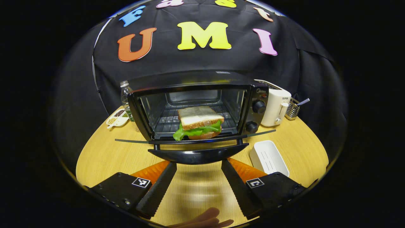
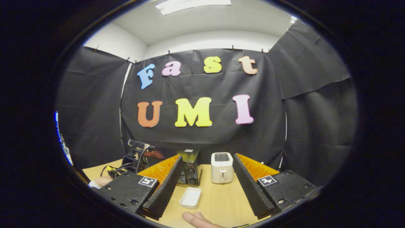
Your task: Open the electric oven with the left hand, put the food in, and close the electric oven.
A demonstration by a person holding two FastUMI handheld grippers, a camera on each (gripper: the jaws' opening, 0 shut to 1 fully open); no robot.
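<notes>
The black electric oven (image 1: 202,95) stands at the back of the round wooden table (image 1: 104,152). Its glass door (image 1: 196,141) hangs open toward me, almost level. A sandwich (image 1: 199,122) of white bread and green lettuce rests on the rack inside. In the left gripper view my left gripper (image 1: 198,163) is open, and the door's black handle (image 1: 197,155) lies just ahead of its fingertips, untouched. In the right gripper view my right gripper (image 2: 208,157) is open and empty, held back from the table. The oven (image 2: 190,171) there is far off, partly behind one finger.
A white toaster (image 1: 275,107) stands right of the oven, with a wire utensil rack (image 1: 294,109) beyond it. A white tray (image 1: 269,156) lies at the front right. A clear bottle (image 1: 125,95) and a small dish of seeds (image 1: 117,118) sit left of the oven.
</notes>
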